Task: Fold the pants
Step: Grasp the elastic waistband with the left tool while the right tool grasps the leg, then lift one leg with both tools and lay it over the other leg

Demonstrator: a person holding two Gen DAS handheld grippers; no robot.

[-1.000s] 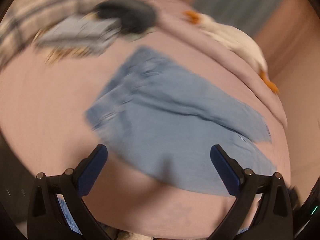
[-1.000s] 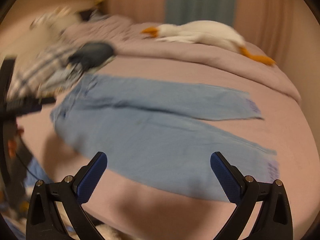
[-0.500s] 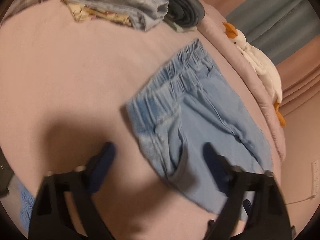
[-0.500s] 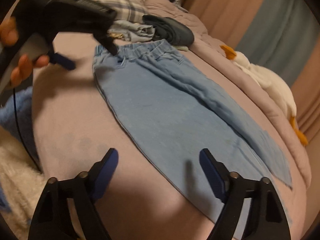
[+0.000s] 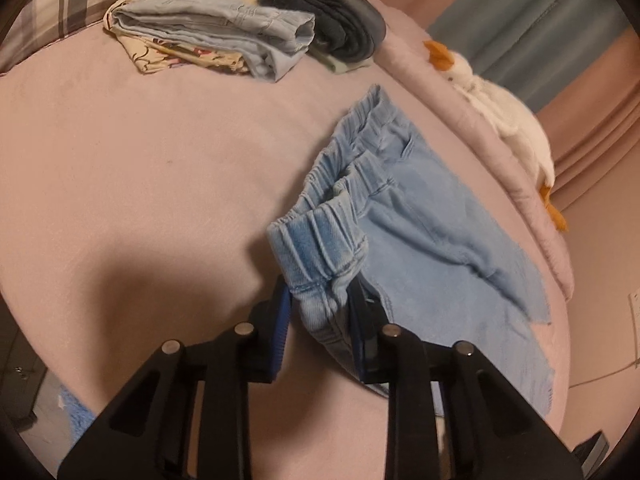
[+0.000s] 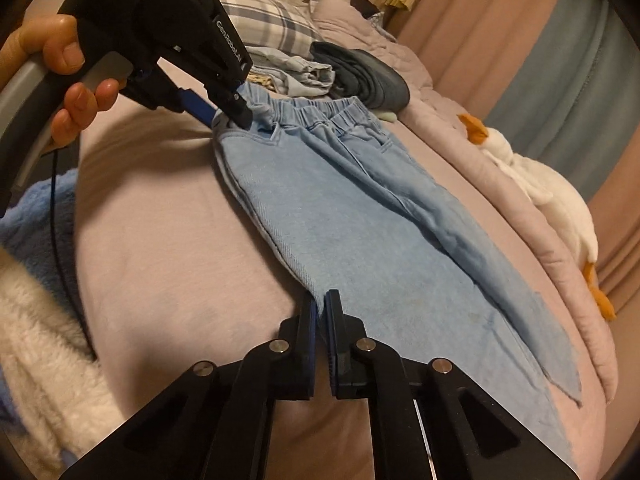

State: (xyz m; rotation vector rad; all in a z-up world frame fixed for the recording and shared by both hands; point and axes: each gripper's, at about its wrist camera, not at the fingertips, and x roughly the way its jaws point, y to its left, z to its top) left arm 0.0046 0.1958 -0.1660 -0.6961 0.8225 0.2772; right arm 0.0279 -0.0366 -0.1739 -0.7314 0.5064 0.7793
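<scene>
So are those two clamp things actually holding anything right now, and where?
Yes, both grip the light blue pants: the left tool is closing on the waistband corner, the right tool pinches the near side edge.

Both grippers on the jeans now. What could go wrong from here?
1. The right hand-held gripper pinches only the thin side edge of the light blue denim pants; it may slip when lifted.
2. The left hand-held gripper, still closing, bunches the elastic waistband corner, so the fold may wrinkle.

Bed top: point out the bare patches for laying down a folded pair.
Free: pink sheet between the folded clothes stack and light blue elastic-waist pants. Crowded: the head end with that stack, and the far edge by the white plush goose.
</scene>
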